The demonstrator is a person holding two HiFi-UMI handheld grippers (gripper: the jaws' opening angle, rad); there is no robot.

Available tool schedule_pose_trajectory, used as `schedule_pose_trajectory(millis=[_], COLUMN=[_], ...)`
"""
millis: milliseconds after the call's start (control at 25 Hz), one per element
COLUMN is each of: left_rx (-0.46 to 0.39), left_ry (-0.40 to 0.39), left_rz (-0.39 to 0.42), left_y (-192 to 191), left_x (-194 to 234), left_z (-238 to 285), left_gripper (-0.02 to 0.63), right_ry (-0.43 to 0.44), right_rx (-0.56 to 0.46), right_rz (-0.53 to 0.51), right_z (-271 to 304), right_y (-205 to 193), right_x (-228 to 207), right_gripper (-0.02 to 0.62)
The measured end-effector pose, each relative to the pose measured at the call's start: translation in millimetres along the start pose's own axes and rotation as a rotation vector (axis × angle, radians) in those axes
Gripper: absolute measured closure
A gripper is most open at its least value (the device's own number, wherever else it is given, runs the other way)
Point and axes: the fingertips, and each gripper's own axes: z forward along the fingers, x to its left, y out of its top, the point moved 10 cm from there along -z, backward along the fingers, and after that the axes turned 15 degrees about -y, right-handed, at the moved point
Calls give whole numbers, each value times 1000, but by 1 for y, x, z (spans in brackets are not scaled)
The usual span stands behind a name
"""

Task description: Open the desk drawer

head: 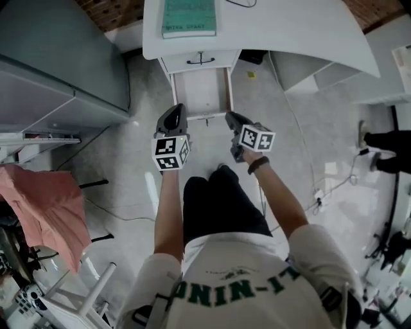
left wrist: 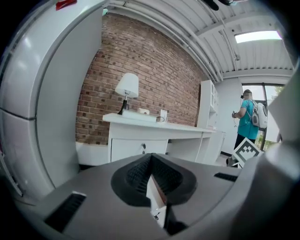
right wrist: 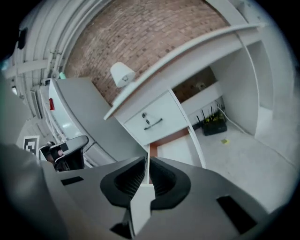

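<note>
Spreading under everything is a pale speckled floor (head: 122, 167), and the left gripper view shows a red-brown brick wall (left wrist: 154, 65) behind the furniture. A large grey cabinet (head: 58, 58) stands at the left, near a white desk with a curved top (head: 289, 32). The person wearing the camera, in a white shirt with green lettering (head: 237, 276), faces the desk.

Under the desktop's left end sits a closed white upper drawer (head: 176, 64) with a thin black handle (head: 200, 61). Directly below it the white lower drawer (head: 202, 90) is pulled well out toward the person, its bare inside showing from above. A teal rectangular book (head: 188, 16) lies flat on the desktop above the drawers, and a small white table lamp (left wrist: 127, 86) stands on the desktop in front of the brick wall.

The dark grey left gripper (head: 175, 109) and right gripper (head: 230, 117) are held side by side in the air on the near side of the open drawer's front, touching nothing. The left gripper's ribbed pads meet at the tips with nothing between them. The right gripper's jaws stand a narrow slit apart, also empty. A black wristband (head: 258, 165) circles the right wrist.
</note>
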Motion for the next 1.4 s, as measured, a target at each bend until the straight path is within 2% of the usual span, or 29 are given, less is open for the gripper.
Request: schedule_pose_trajectory(millis=[280,440,560,760,960,1160,1400], left_rx=[7,-27,-56,-106,-175,-194,-194], left_ry=[20,26,24,32,62,83,88], left_rz=[-15,0,31,80,139,178,165], left_y=[145,214,251,288,317,320,319], left_x=[-53,-74,-84,-96,-102,-104,-106], left_z=[-47,-73,-90,-119,-147,-160,-156], left_gripper=[606,606,606,606,606,606,606], right_ry=[-34,-62,-84,-124,-129,-149,-148], right_rx=[-140,-239,-332,-462,-593,-650,-660], right_rz=[-255,-368,-469,-560,-557,-511,-492], right_z=[-127,-190,-222,-265,-296,-308,-316], right_y=[126,176,200,223,240,242,244], right_x=[94,145,175,217,242,246,246], right_gripper=[566,566,566,576,591,592,592])
